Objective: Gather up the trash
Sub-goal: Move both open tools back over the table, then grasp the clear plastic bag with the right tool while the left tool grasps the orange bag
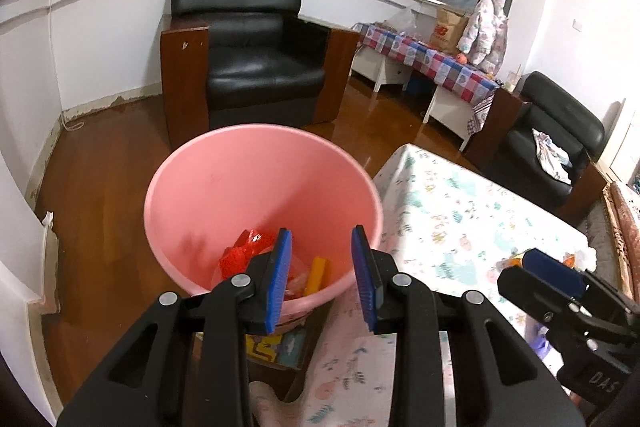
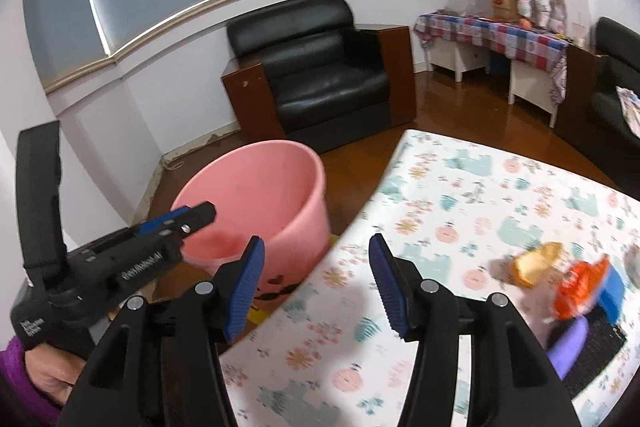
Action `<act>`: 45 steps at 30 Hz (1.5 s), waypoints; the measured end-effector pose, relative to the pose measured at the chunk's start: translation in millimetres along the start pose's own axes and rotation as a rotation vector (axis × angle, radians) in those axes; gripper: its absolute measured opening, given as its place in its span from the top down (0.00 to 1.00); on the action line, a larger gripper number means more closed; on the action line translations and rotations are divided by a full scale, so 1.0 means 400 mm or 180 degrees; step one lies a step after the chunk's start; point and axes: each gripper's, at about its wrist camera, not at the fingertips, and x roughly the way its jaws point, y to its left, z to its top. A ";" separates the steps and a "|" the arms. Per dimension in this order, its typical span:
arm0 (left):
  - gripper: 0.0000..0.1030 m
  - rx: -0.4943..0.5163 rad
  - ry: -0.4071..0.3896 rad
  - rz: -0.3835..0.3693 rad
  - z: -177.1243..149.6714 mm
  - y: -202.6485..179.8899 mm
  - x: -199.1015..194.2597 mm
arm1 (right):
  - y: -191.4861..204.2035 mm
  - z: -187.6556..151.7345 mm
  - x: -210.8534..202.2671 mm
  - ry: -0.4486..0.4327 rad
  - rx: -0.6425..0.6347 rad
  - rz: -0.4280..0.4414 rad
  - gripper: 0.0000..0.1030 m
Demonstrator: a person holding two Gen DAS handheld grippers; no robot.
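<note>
The left gripper (image 1: 322, 267) is held wide apart above a pink bucket (image 1: 224, 187) of red wrappers (image 1: 244, 251). The right gripper (image 2: 316, 283) (also spread, empty) is poised over the table (image 2: 460, 195), near orange trash (image 2: 580, 287).

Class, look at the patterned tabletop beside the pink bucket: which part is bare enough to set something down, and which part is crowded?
The tablecloth is bare from its edge nearest the pink bucket across to the far corner. It is crowded at the right, around the yellow wrapper, orange wrapper and blue item.
</note>
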 end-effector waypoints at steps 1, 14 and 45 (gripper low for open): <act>0.70 0.0021 -0.0019 0.0003 -0.001 -0.010 -0.006 | -0.010 -0.003 -0.014 -0.0018 0.0014 -0.0028 0.48; 0.70 0.0300 -0.0131 -0.0016 0.000 -0.152 -0.036 | -0.099 -0.057 -0.132 -0.0113 0.0085 -0.0140 0.46; 0.70 0.0658 -0.0044 -0.0896 -0.066 -0.317 -0.076 | -0.305 -0.263 -0.426 -0.0311 0.1198 -0.1255 0.46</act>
